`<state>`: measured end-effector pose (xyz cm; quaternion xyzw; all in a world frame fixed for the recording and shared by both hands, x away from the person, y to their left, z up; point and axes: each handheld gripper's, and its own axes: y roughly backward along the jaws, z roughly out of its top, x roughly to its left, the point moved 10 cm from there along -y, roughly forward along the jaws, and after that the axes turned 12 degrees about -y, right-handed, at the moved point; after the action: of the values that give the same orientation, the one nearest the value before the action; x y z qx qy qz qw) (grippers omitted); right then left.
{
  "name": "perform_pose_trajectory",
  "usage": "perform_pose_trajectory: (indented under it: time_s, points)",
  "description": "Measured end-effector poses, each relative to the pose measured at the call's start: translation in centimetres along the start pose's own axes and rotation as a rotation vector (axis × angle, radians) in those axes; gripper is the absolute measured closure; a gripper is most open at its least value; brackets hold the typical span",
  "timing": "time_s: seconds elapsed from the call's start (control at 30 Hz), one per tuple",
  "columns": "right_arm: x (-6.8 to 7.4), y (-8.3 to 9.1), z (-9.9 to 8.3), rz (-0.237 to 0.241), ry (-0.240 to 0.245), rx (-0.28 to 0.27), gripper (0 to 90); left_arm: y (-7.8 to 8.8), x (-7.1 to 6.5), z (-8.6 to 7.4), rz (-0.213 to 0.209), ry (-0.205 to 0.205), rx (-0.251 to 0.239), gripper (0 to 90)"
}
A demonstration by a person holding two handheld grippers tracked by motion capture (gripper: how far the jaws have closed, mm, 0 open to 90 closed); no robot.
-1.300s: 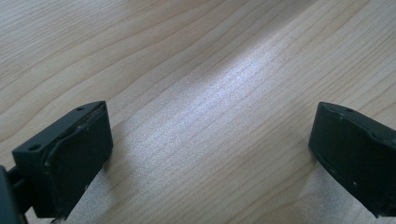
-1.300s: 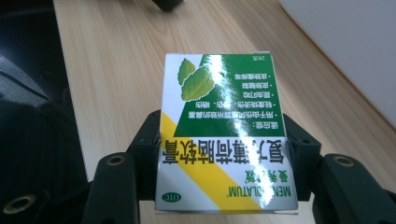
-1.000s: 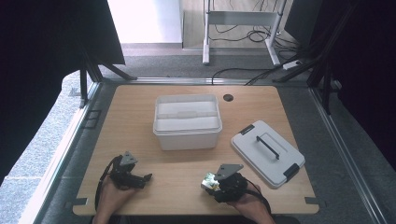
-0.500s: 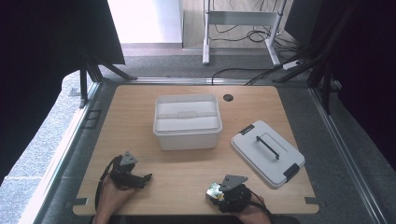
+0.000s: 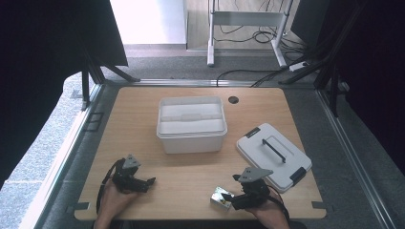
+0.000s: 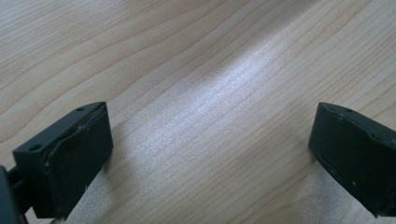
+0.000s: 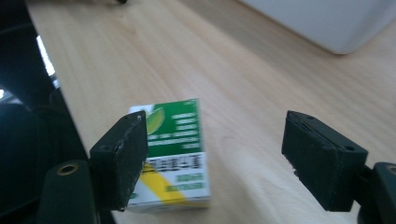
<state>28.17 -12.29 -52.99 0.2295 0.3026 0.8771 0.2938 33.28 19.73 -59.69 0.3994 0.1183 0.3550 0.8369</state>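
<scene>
Left hand (image 5: 111, 200) rests low at the near-left edge of the table (image 5: 143, 119), and the left gripper (image 5: 143, 183) lies level with jaws spread wide over bare wood, holding nothing. Over at the right, the right hand (image 5: 270, 214) sits at the near edge, and the right gripper (image 5: 228, 199) points left. Its jaws have just been opening and stand apart, with the small green and yellow box (image 7: 175, 158) lying flat on the table by one jaw.

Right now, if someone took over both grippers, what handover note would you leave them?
Left gripper: open, nothing between the jaws, resting low over the wooden table.
Right gripper: jaws have just been opening; the small green, white and yellow carton lies on the table, one jaw beside it.
Open white plastic bin at centre; its white lid with black handle lies to the right.
Left, probably: carton into bin, lid on.
</scene>
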Motion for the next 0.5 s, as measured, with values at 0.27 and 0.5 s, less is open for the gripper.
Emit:
perform_pose_trajectory:
  time_s: [0.27, 0.5]
  points:
    - [-3.7, 0.6, 1.0, -0.084, -0.049, -0.026, 16.5, 0.4, -1.0, 2.0, -0.036, -0.051, -0.028, 0.0]
    - [-6.4, -0.6, 3.2, -0.124, -0.085, -0.044, 10.9, 0.3, -0.8, 5.6, -0.11, -0.078, -0.053, 0.0]
